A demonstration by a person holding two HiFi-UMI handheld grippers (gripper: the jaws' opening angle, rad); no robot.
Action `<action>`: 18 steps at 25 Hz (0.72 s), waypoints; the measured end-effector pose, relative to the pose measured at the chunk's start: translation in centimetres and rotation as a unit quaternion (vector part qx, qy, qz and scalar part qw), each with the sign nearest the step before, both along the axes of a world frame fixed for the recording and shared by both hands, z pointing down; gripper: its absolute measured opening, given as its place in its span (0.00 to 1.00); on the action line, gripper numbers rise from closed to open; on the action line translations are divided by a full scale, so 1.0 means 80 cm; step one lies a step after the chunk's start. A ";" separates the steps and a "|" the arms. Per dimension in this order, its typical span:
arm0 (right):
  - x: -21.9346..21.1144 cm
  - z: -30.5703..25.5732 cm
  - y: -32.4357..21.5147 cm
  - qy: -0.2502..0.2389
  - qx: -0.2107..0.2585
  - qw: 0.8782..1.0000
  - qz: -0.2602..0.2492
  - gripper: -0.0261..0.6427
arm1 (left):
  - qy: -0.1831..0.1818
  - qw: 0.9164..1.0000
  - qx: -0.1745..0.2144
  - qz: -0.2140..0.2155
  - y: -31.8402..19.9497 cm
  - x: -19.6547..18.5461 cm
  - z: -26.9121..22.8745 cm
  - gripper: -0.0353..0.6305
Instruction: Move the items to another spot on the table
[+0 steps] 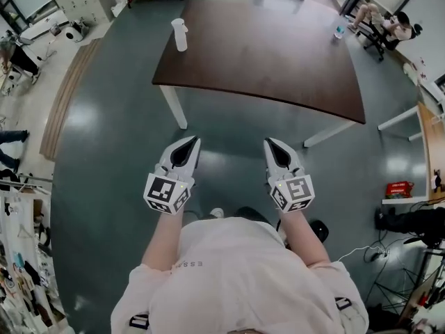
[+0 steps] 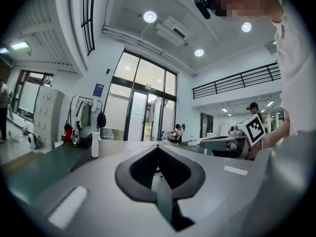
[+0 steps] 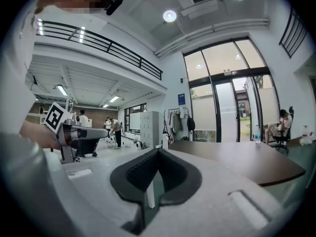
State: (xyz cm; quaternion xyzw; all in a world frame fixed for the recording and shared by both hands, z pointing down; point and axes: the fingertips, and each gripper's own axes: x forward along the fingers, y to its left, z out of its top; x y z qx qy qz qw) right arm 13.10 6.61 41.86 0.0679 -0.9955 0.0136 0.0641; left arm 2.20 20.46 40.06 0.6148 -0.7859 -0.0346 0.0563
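A dark brown table [image 1: 264, 54] stands ahead of me across a stretch of floor. A tall white cup [image 1: 179, 35] stands upright near its far left corner, seen also as the white cup [image 2: 95, 146] in the left gripper view. A small clear bottle [image 1: 339, 30] stands at the table's far right corner. My left gripper [image 1: 192, 139] and right gripper [image 1: 268, 142] are held side by side over the floor, well short of the table. Both point at it, roughly level. The left gripper [image 2: 158, 146] and the right gripper [image 3: 158, 149] each have their tips together with nothing between them.
The table stands on white legs [image 1: 174, 106]. A person sits on a chair [image 1: 389, 23] beyond the far right corner. A red box [image 1: 398, 188] and dark gear lie on the floor at right, beside another desk [image 1: 425, 127]. A coat rack [image 2: 81, 125] stands by the glass doors.
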 end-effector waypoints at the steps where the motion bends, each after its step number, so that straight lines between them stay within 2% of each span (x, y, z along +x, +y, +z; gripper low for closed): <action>1: -0.011 0.001 0.005 0.002 -0.003 1.000 -0.006 0.02 | 0.004 1.000 0.000 -0.008 0.008 -0.009 0.003 0.08; 6: -0.066 -0.008 0.026 -0.008 -0.011 0.999 -0.047 0.02 | 0.025 0.999 0.003 -0.046 0.031 -0.047 0.013 0.08; 10: -0.129 -0.010 0.033 -0.013 -0.002 0.996 -0.090 0.02 | 0.028 0.997 0.005 -0.078 0.038 -0.094 0.019 0.08; 18: -0.272 -0.002 -0.013 -0.019 0.005 0.990 -0.142 0.02 | 0.021 0.990 0.004 -0.138 0.012 -0.214 0.023 0.08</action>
